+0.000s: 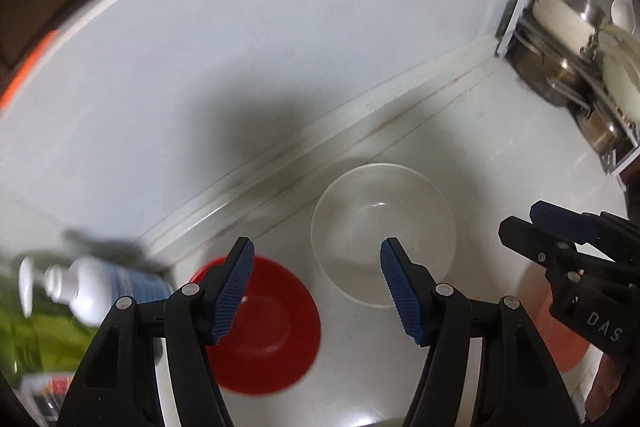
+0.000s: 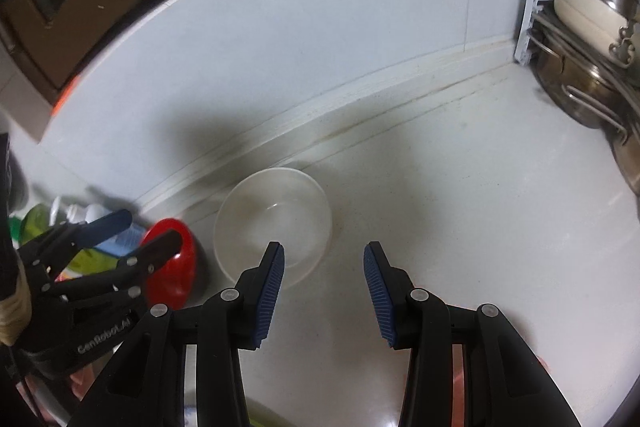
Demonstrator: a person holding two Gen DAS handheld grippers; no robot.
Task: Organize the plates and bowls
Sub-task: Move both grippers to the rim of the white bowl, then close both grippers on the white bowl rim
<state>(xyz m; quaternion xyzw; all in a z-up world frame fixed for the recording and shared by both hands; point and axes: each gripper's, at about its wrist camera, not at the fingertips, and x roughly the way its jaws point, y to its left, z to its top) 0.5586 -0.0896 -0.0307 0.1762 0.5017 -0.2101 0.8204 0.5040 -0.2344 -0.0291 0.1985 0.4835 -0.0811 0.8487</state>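
In the left wrist view, the white pump bottle (image 1: 86,287) at the lower left is smeared by motion blur, its label unreadable, and the green things below it run off the frame edge. The red bowl (image 1: 264,327) is partly covered by a black finger (image 1: 236,291). At the right edge an orange-pink dish (image 1: 560,331) lies mostly behind the other gripper's body. The dish rack (image 2: 532,27) at the upper right of the right wrist view is cut by the frame; its contents overlap.

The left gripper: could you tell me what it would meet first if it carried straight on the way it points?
Probably bare countertop between the red bowl and the white bowl; depth is unclear.
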